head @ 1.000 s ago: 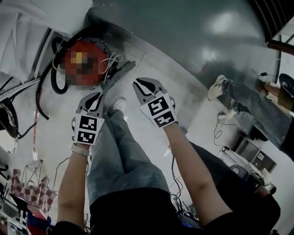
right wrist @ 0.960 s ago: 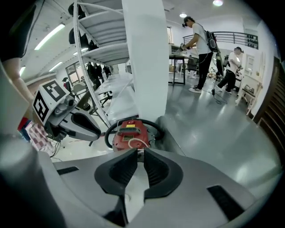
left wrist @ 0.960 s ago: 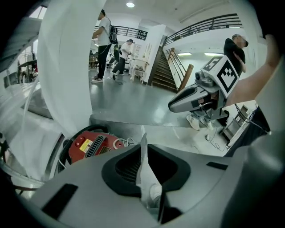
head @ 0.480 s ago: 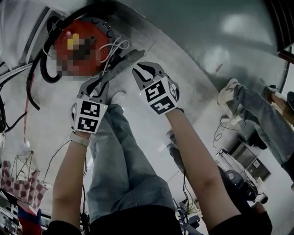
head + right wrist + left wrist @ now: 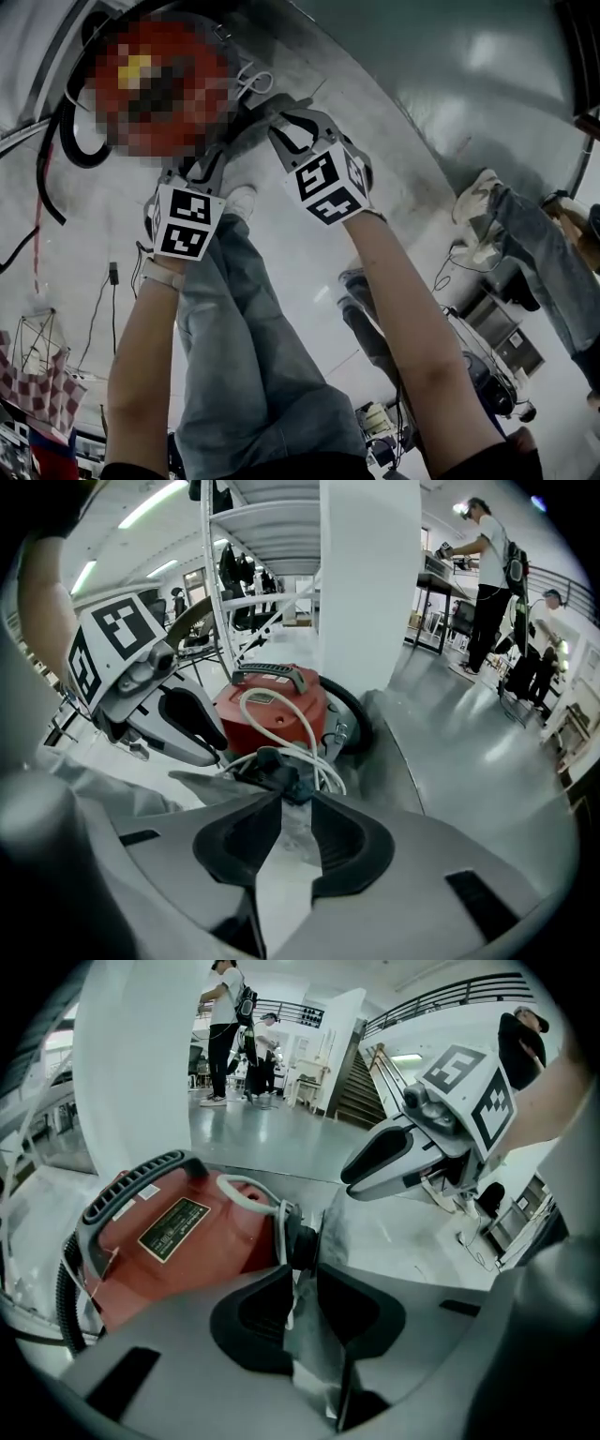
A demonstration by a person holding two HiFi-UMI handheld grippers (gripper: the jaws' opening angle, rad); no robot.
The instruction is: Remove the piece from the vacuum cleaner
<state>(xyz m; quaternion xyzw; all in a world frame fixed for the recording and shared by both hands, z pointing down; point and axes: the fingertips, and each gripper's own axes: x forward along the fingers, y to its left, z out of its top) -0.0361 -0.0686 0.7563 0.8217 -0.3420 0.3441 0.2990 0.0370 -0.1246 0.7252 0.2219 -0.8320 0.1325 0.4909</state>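
The red vacuum cleaner (image 5: 178, 1241) lies on the floor with a white cord (image 5: 281, 714) looped over it. A crumpled grey piece (image 5: 314, 1354) runs from a black collar (image 5: 302, 1241) on its body. My left gripper (image 5: 302, 1279) is shut on that grey piece just short of the collar. My right gripper (image 5: 284, 803) faces the same collar from the other side. Its jaws are opening, with the grey piece (image 5: 286, 855) lying loose between them. In the head view both grippers (image 5: 211, 167) (image 5: 286, 122) meet at the grey piece (image 5: 253, 131) beside the vacuum cleaner.
A black hose (image 5: 56, 141) curls round the vacuum cleaner. A white pillar (image 5: 366, 583) and metal shelving (image 5: 248, 564) stand behind it. People stand at benches farther off. A seated person's legs (image 5: 534, 244) are at the right, and cables lie on the floor.
Both grippers have moved up closer to the vacuum cleaner, which now fills more of the head view. The right gripper's jaws have spread apart.
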